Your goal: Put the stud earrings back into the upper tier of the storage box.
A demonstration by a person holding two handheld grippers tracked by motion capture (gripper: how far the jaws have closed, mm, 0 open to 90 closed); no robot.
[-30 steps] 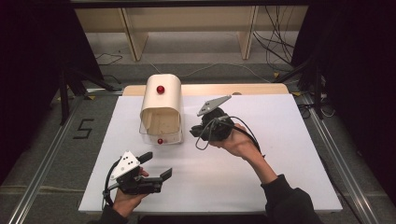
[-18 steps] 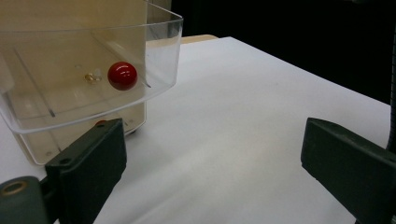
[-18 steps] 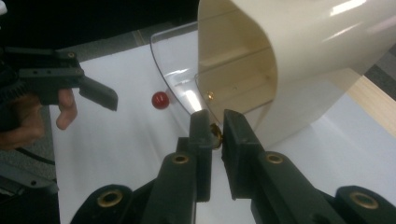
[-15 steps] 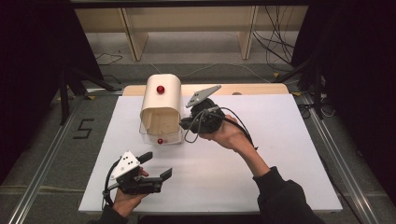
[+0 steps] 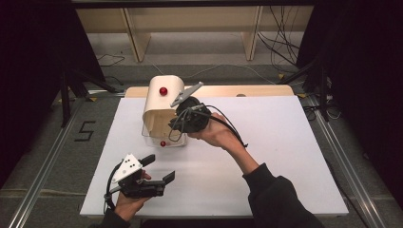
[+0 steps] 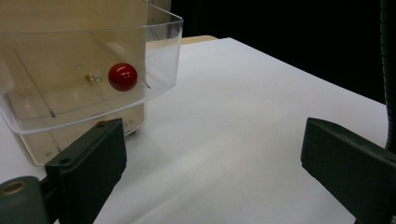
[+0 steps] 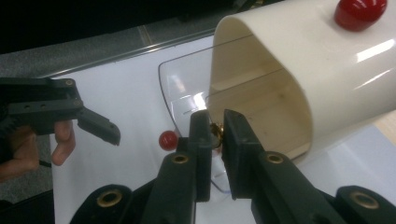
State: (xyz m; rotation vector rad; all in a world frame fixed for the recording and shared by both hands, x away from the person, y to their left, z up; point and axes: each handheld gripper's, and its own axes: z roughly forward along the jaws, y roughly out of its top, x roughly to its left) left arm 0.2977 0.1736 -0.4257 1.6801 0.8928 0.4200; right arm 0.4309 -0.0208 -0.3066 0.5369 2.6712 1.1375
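High view: a cream box with a rounded top stands at the far left of the white table, its long axis running away from the person and its open end facing them. A clear drawer sticks out of that end, with 1 red knob on its front and another red knob on the box top. The right gripper is right at the mouth of the box; the left gripper rests low near the table's front edge, well apart from the box.

Left gripper view: its jaws stand wide with nothing between them. The drawer is ahead and to the left, part-way out, its knob facing the camera.

Right gripper view: the jaws are narrow, pinched on a small brass-coloured piece at the drawer's rim, though what that piece is stays unclear. The box opens toward the camera.

Judged from this, the drawer is already out and a grip is made at the opening; lifting the piece clear or pushing the drawer home is left.
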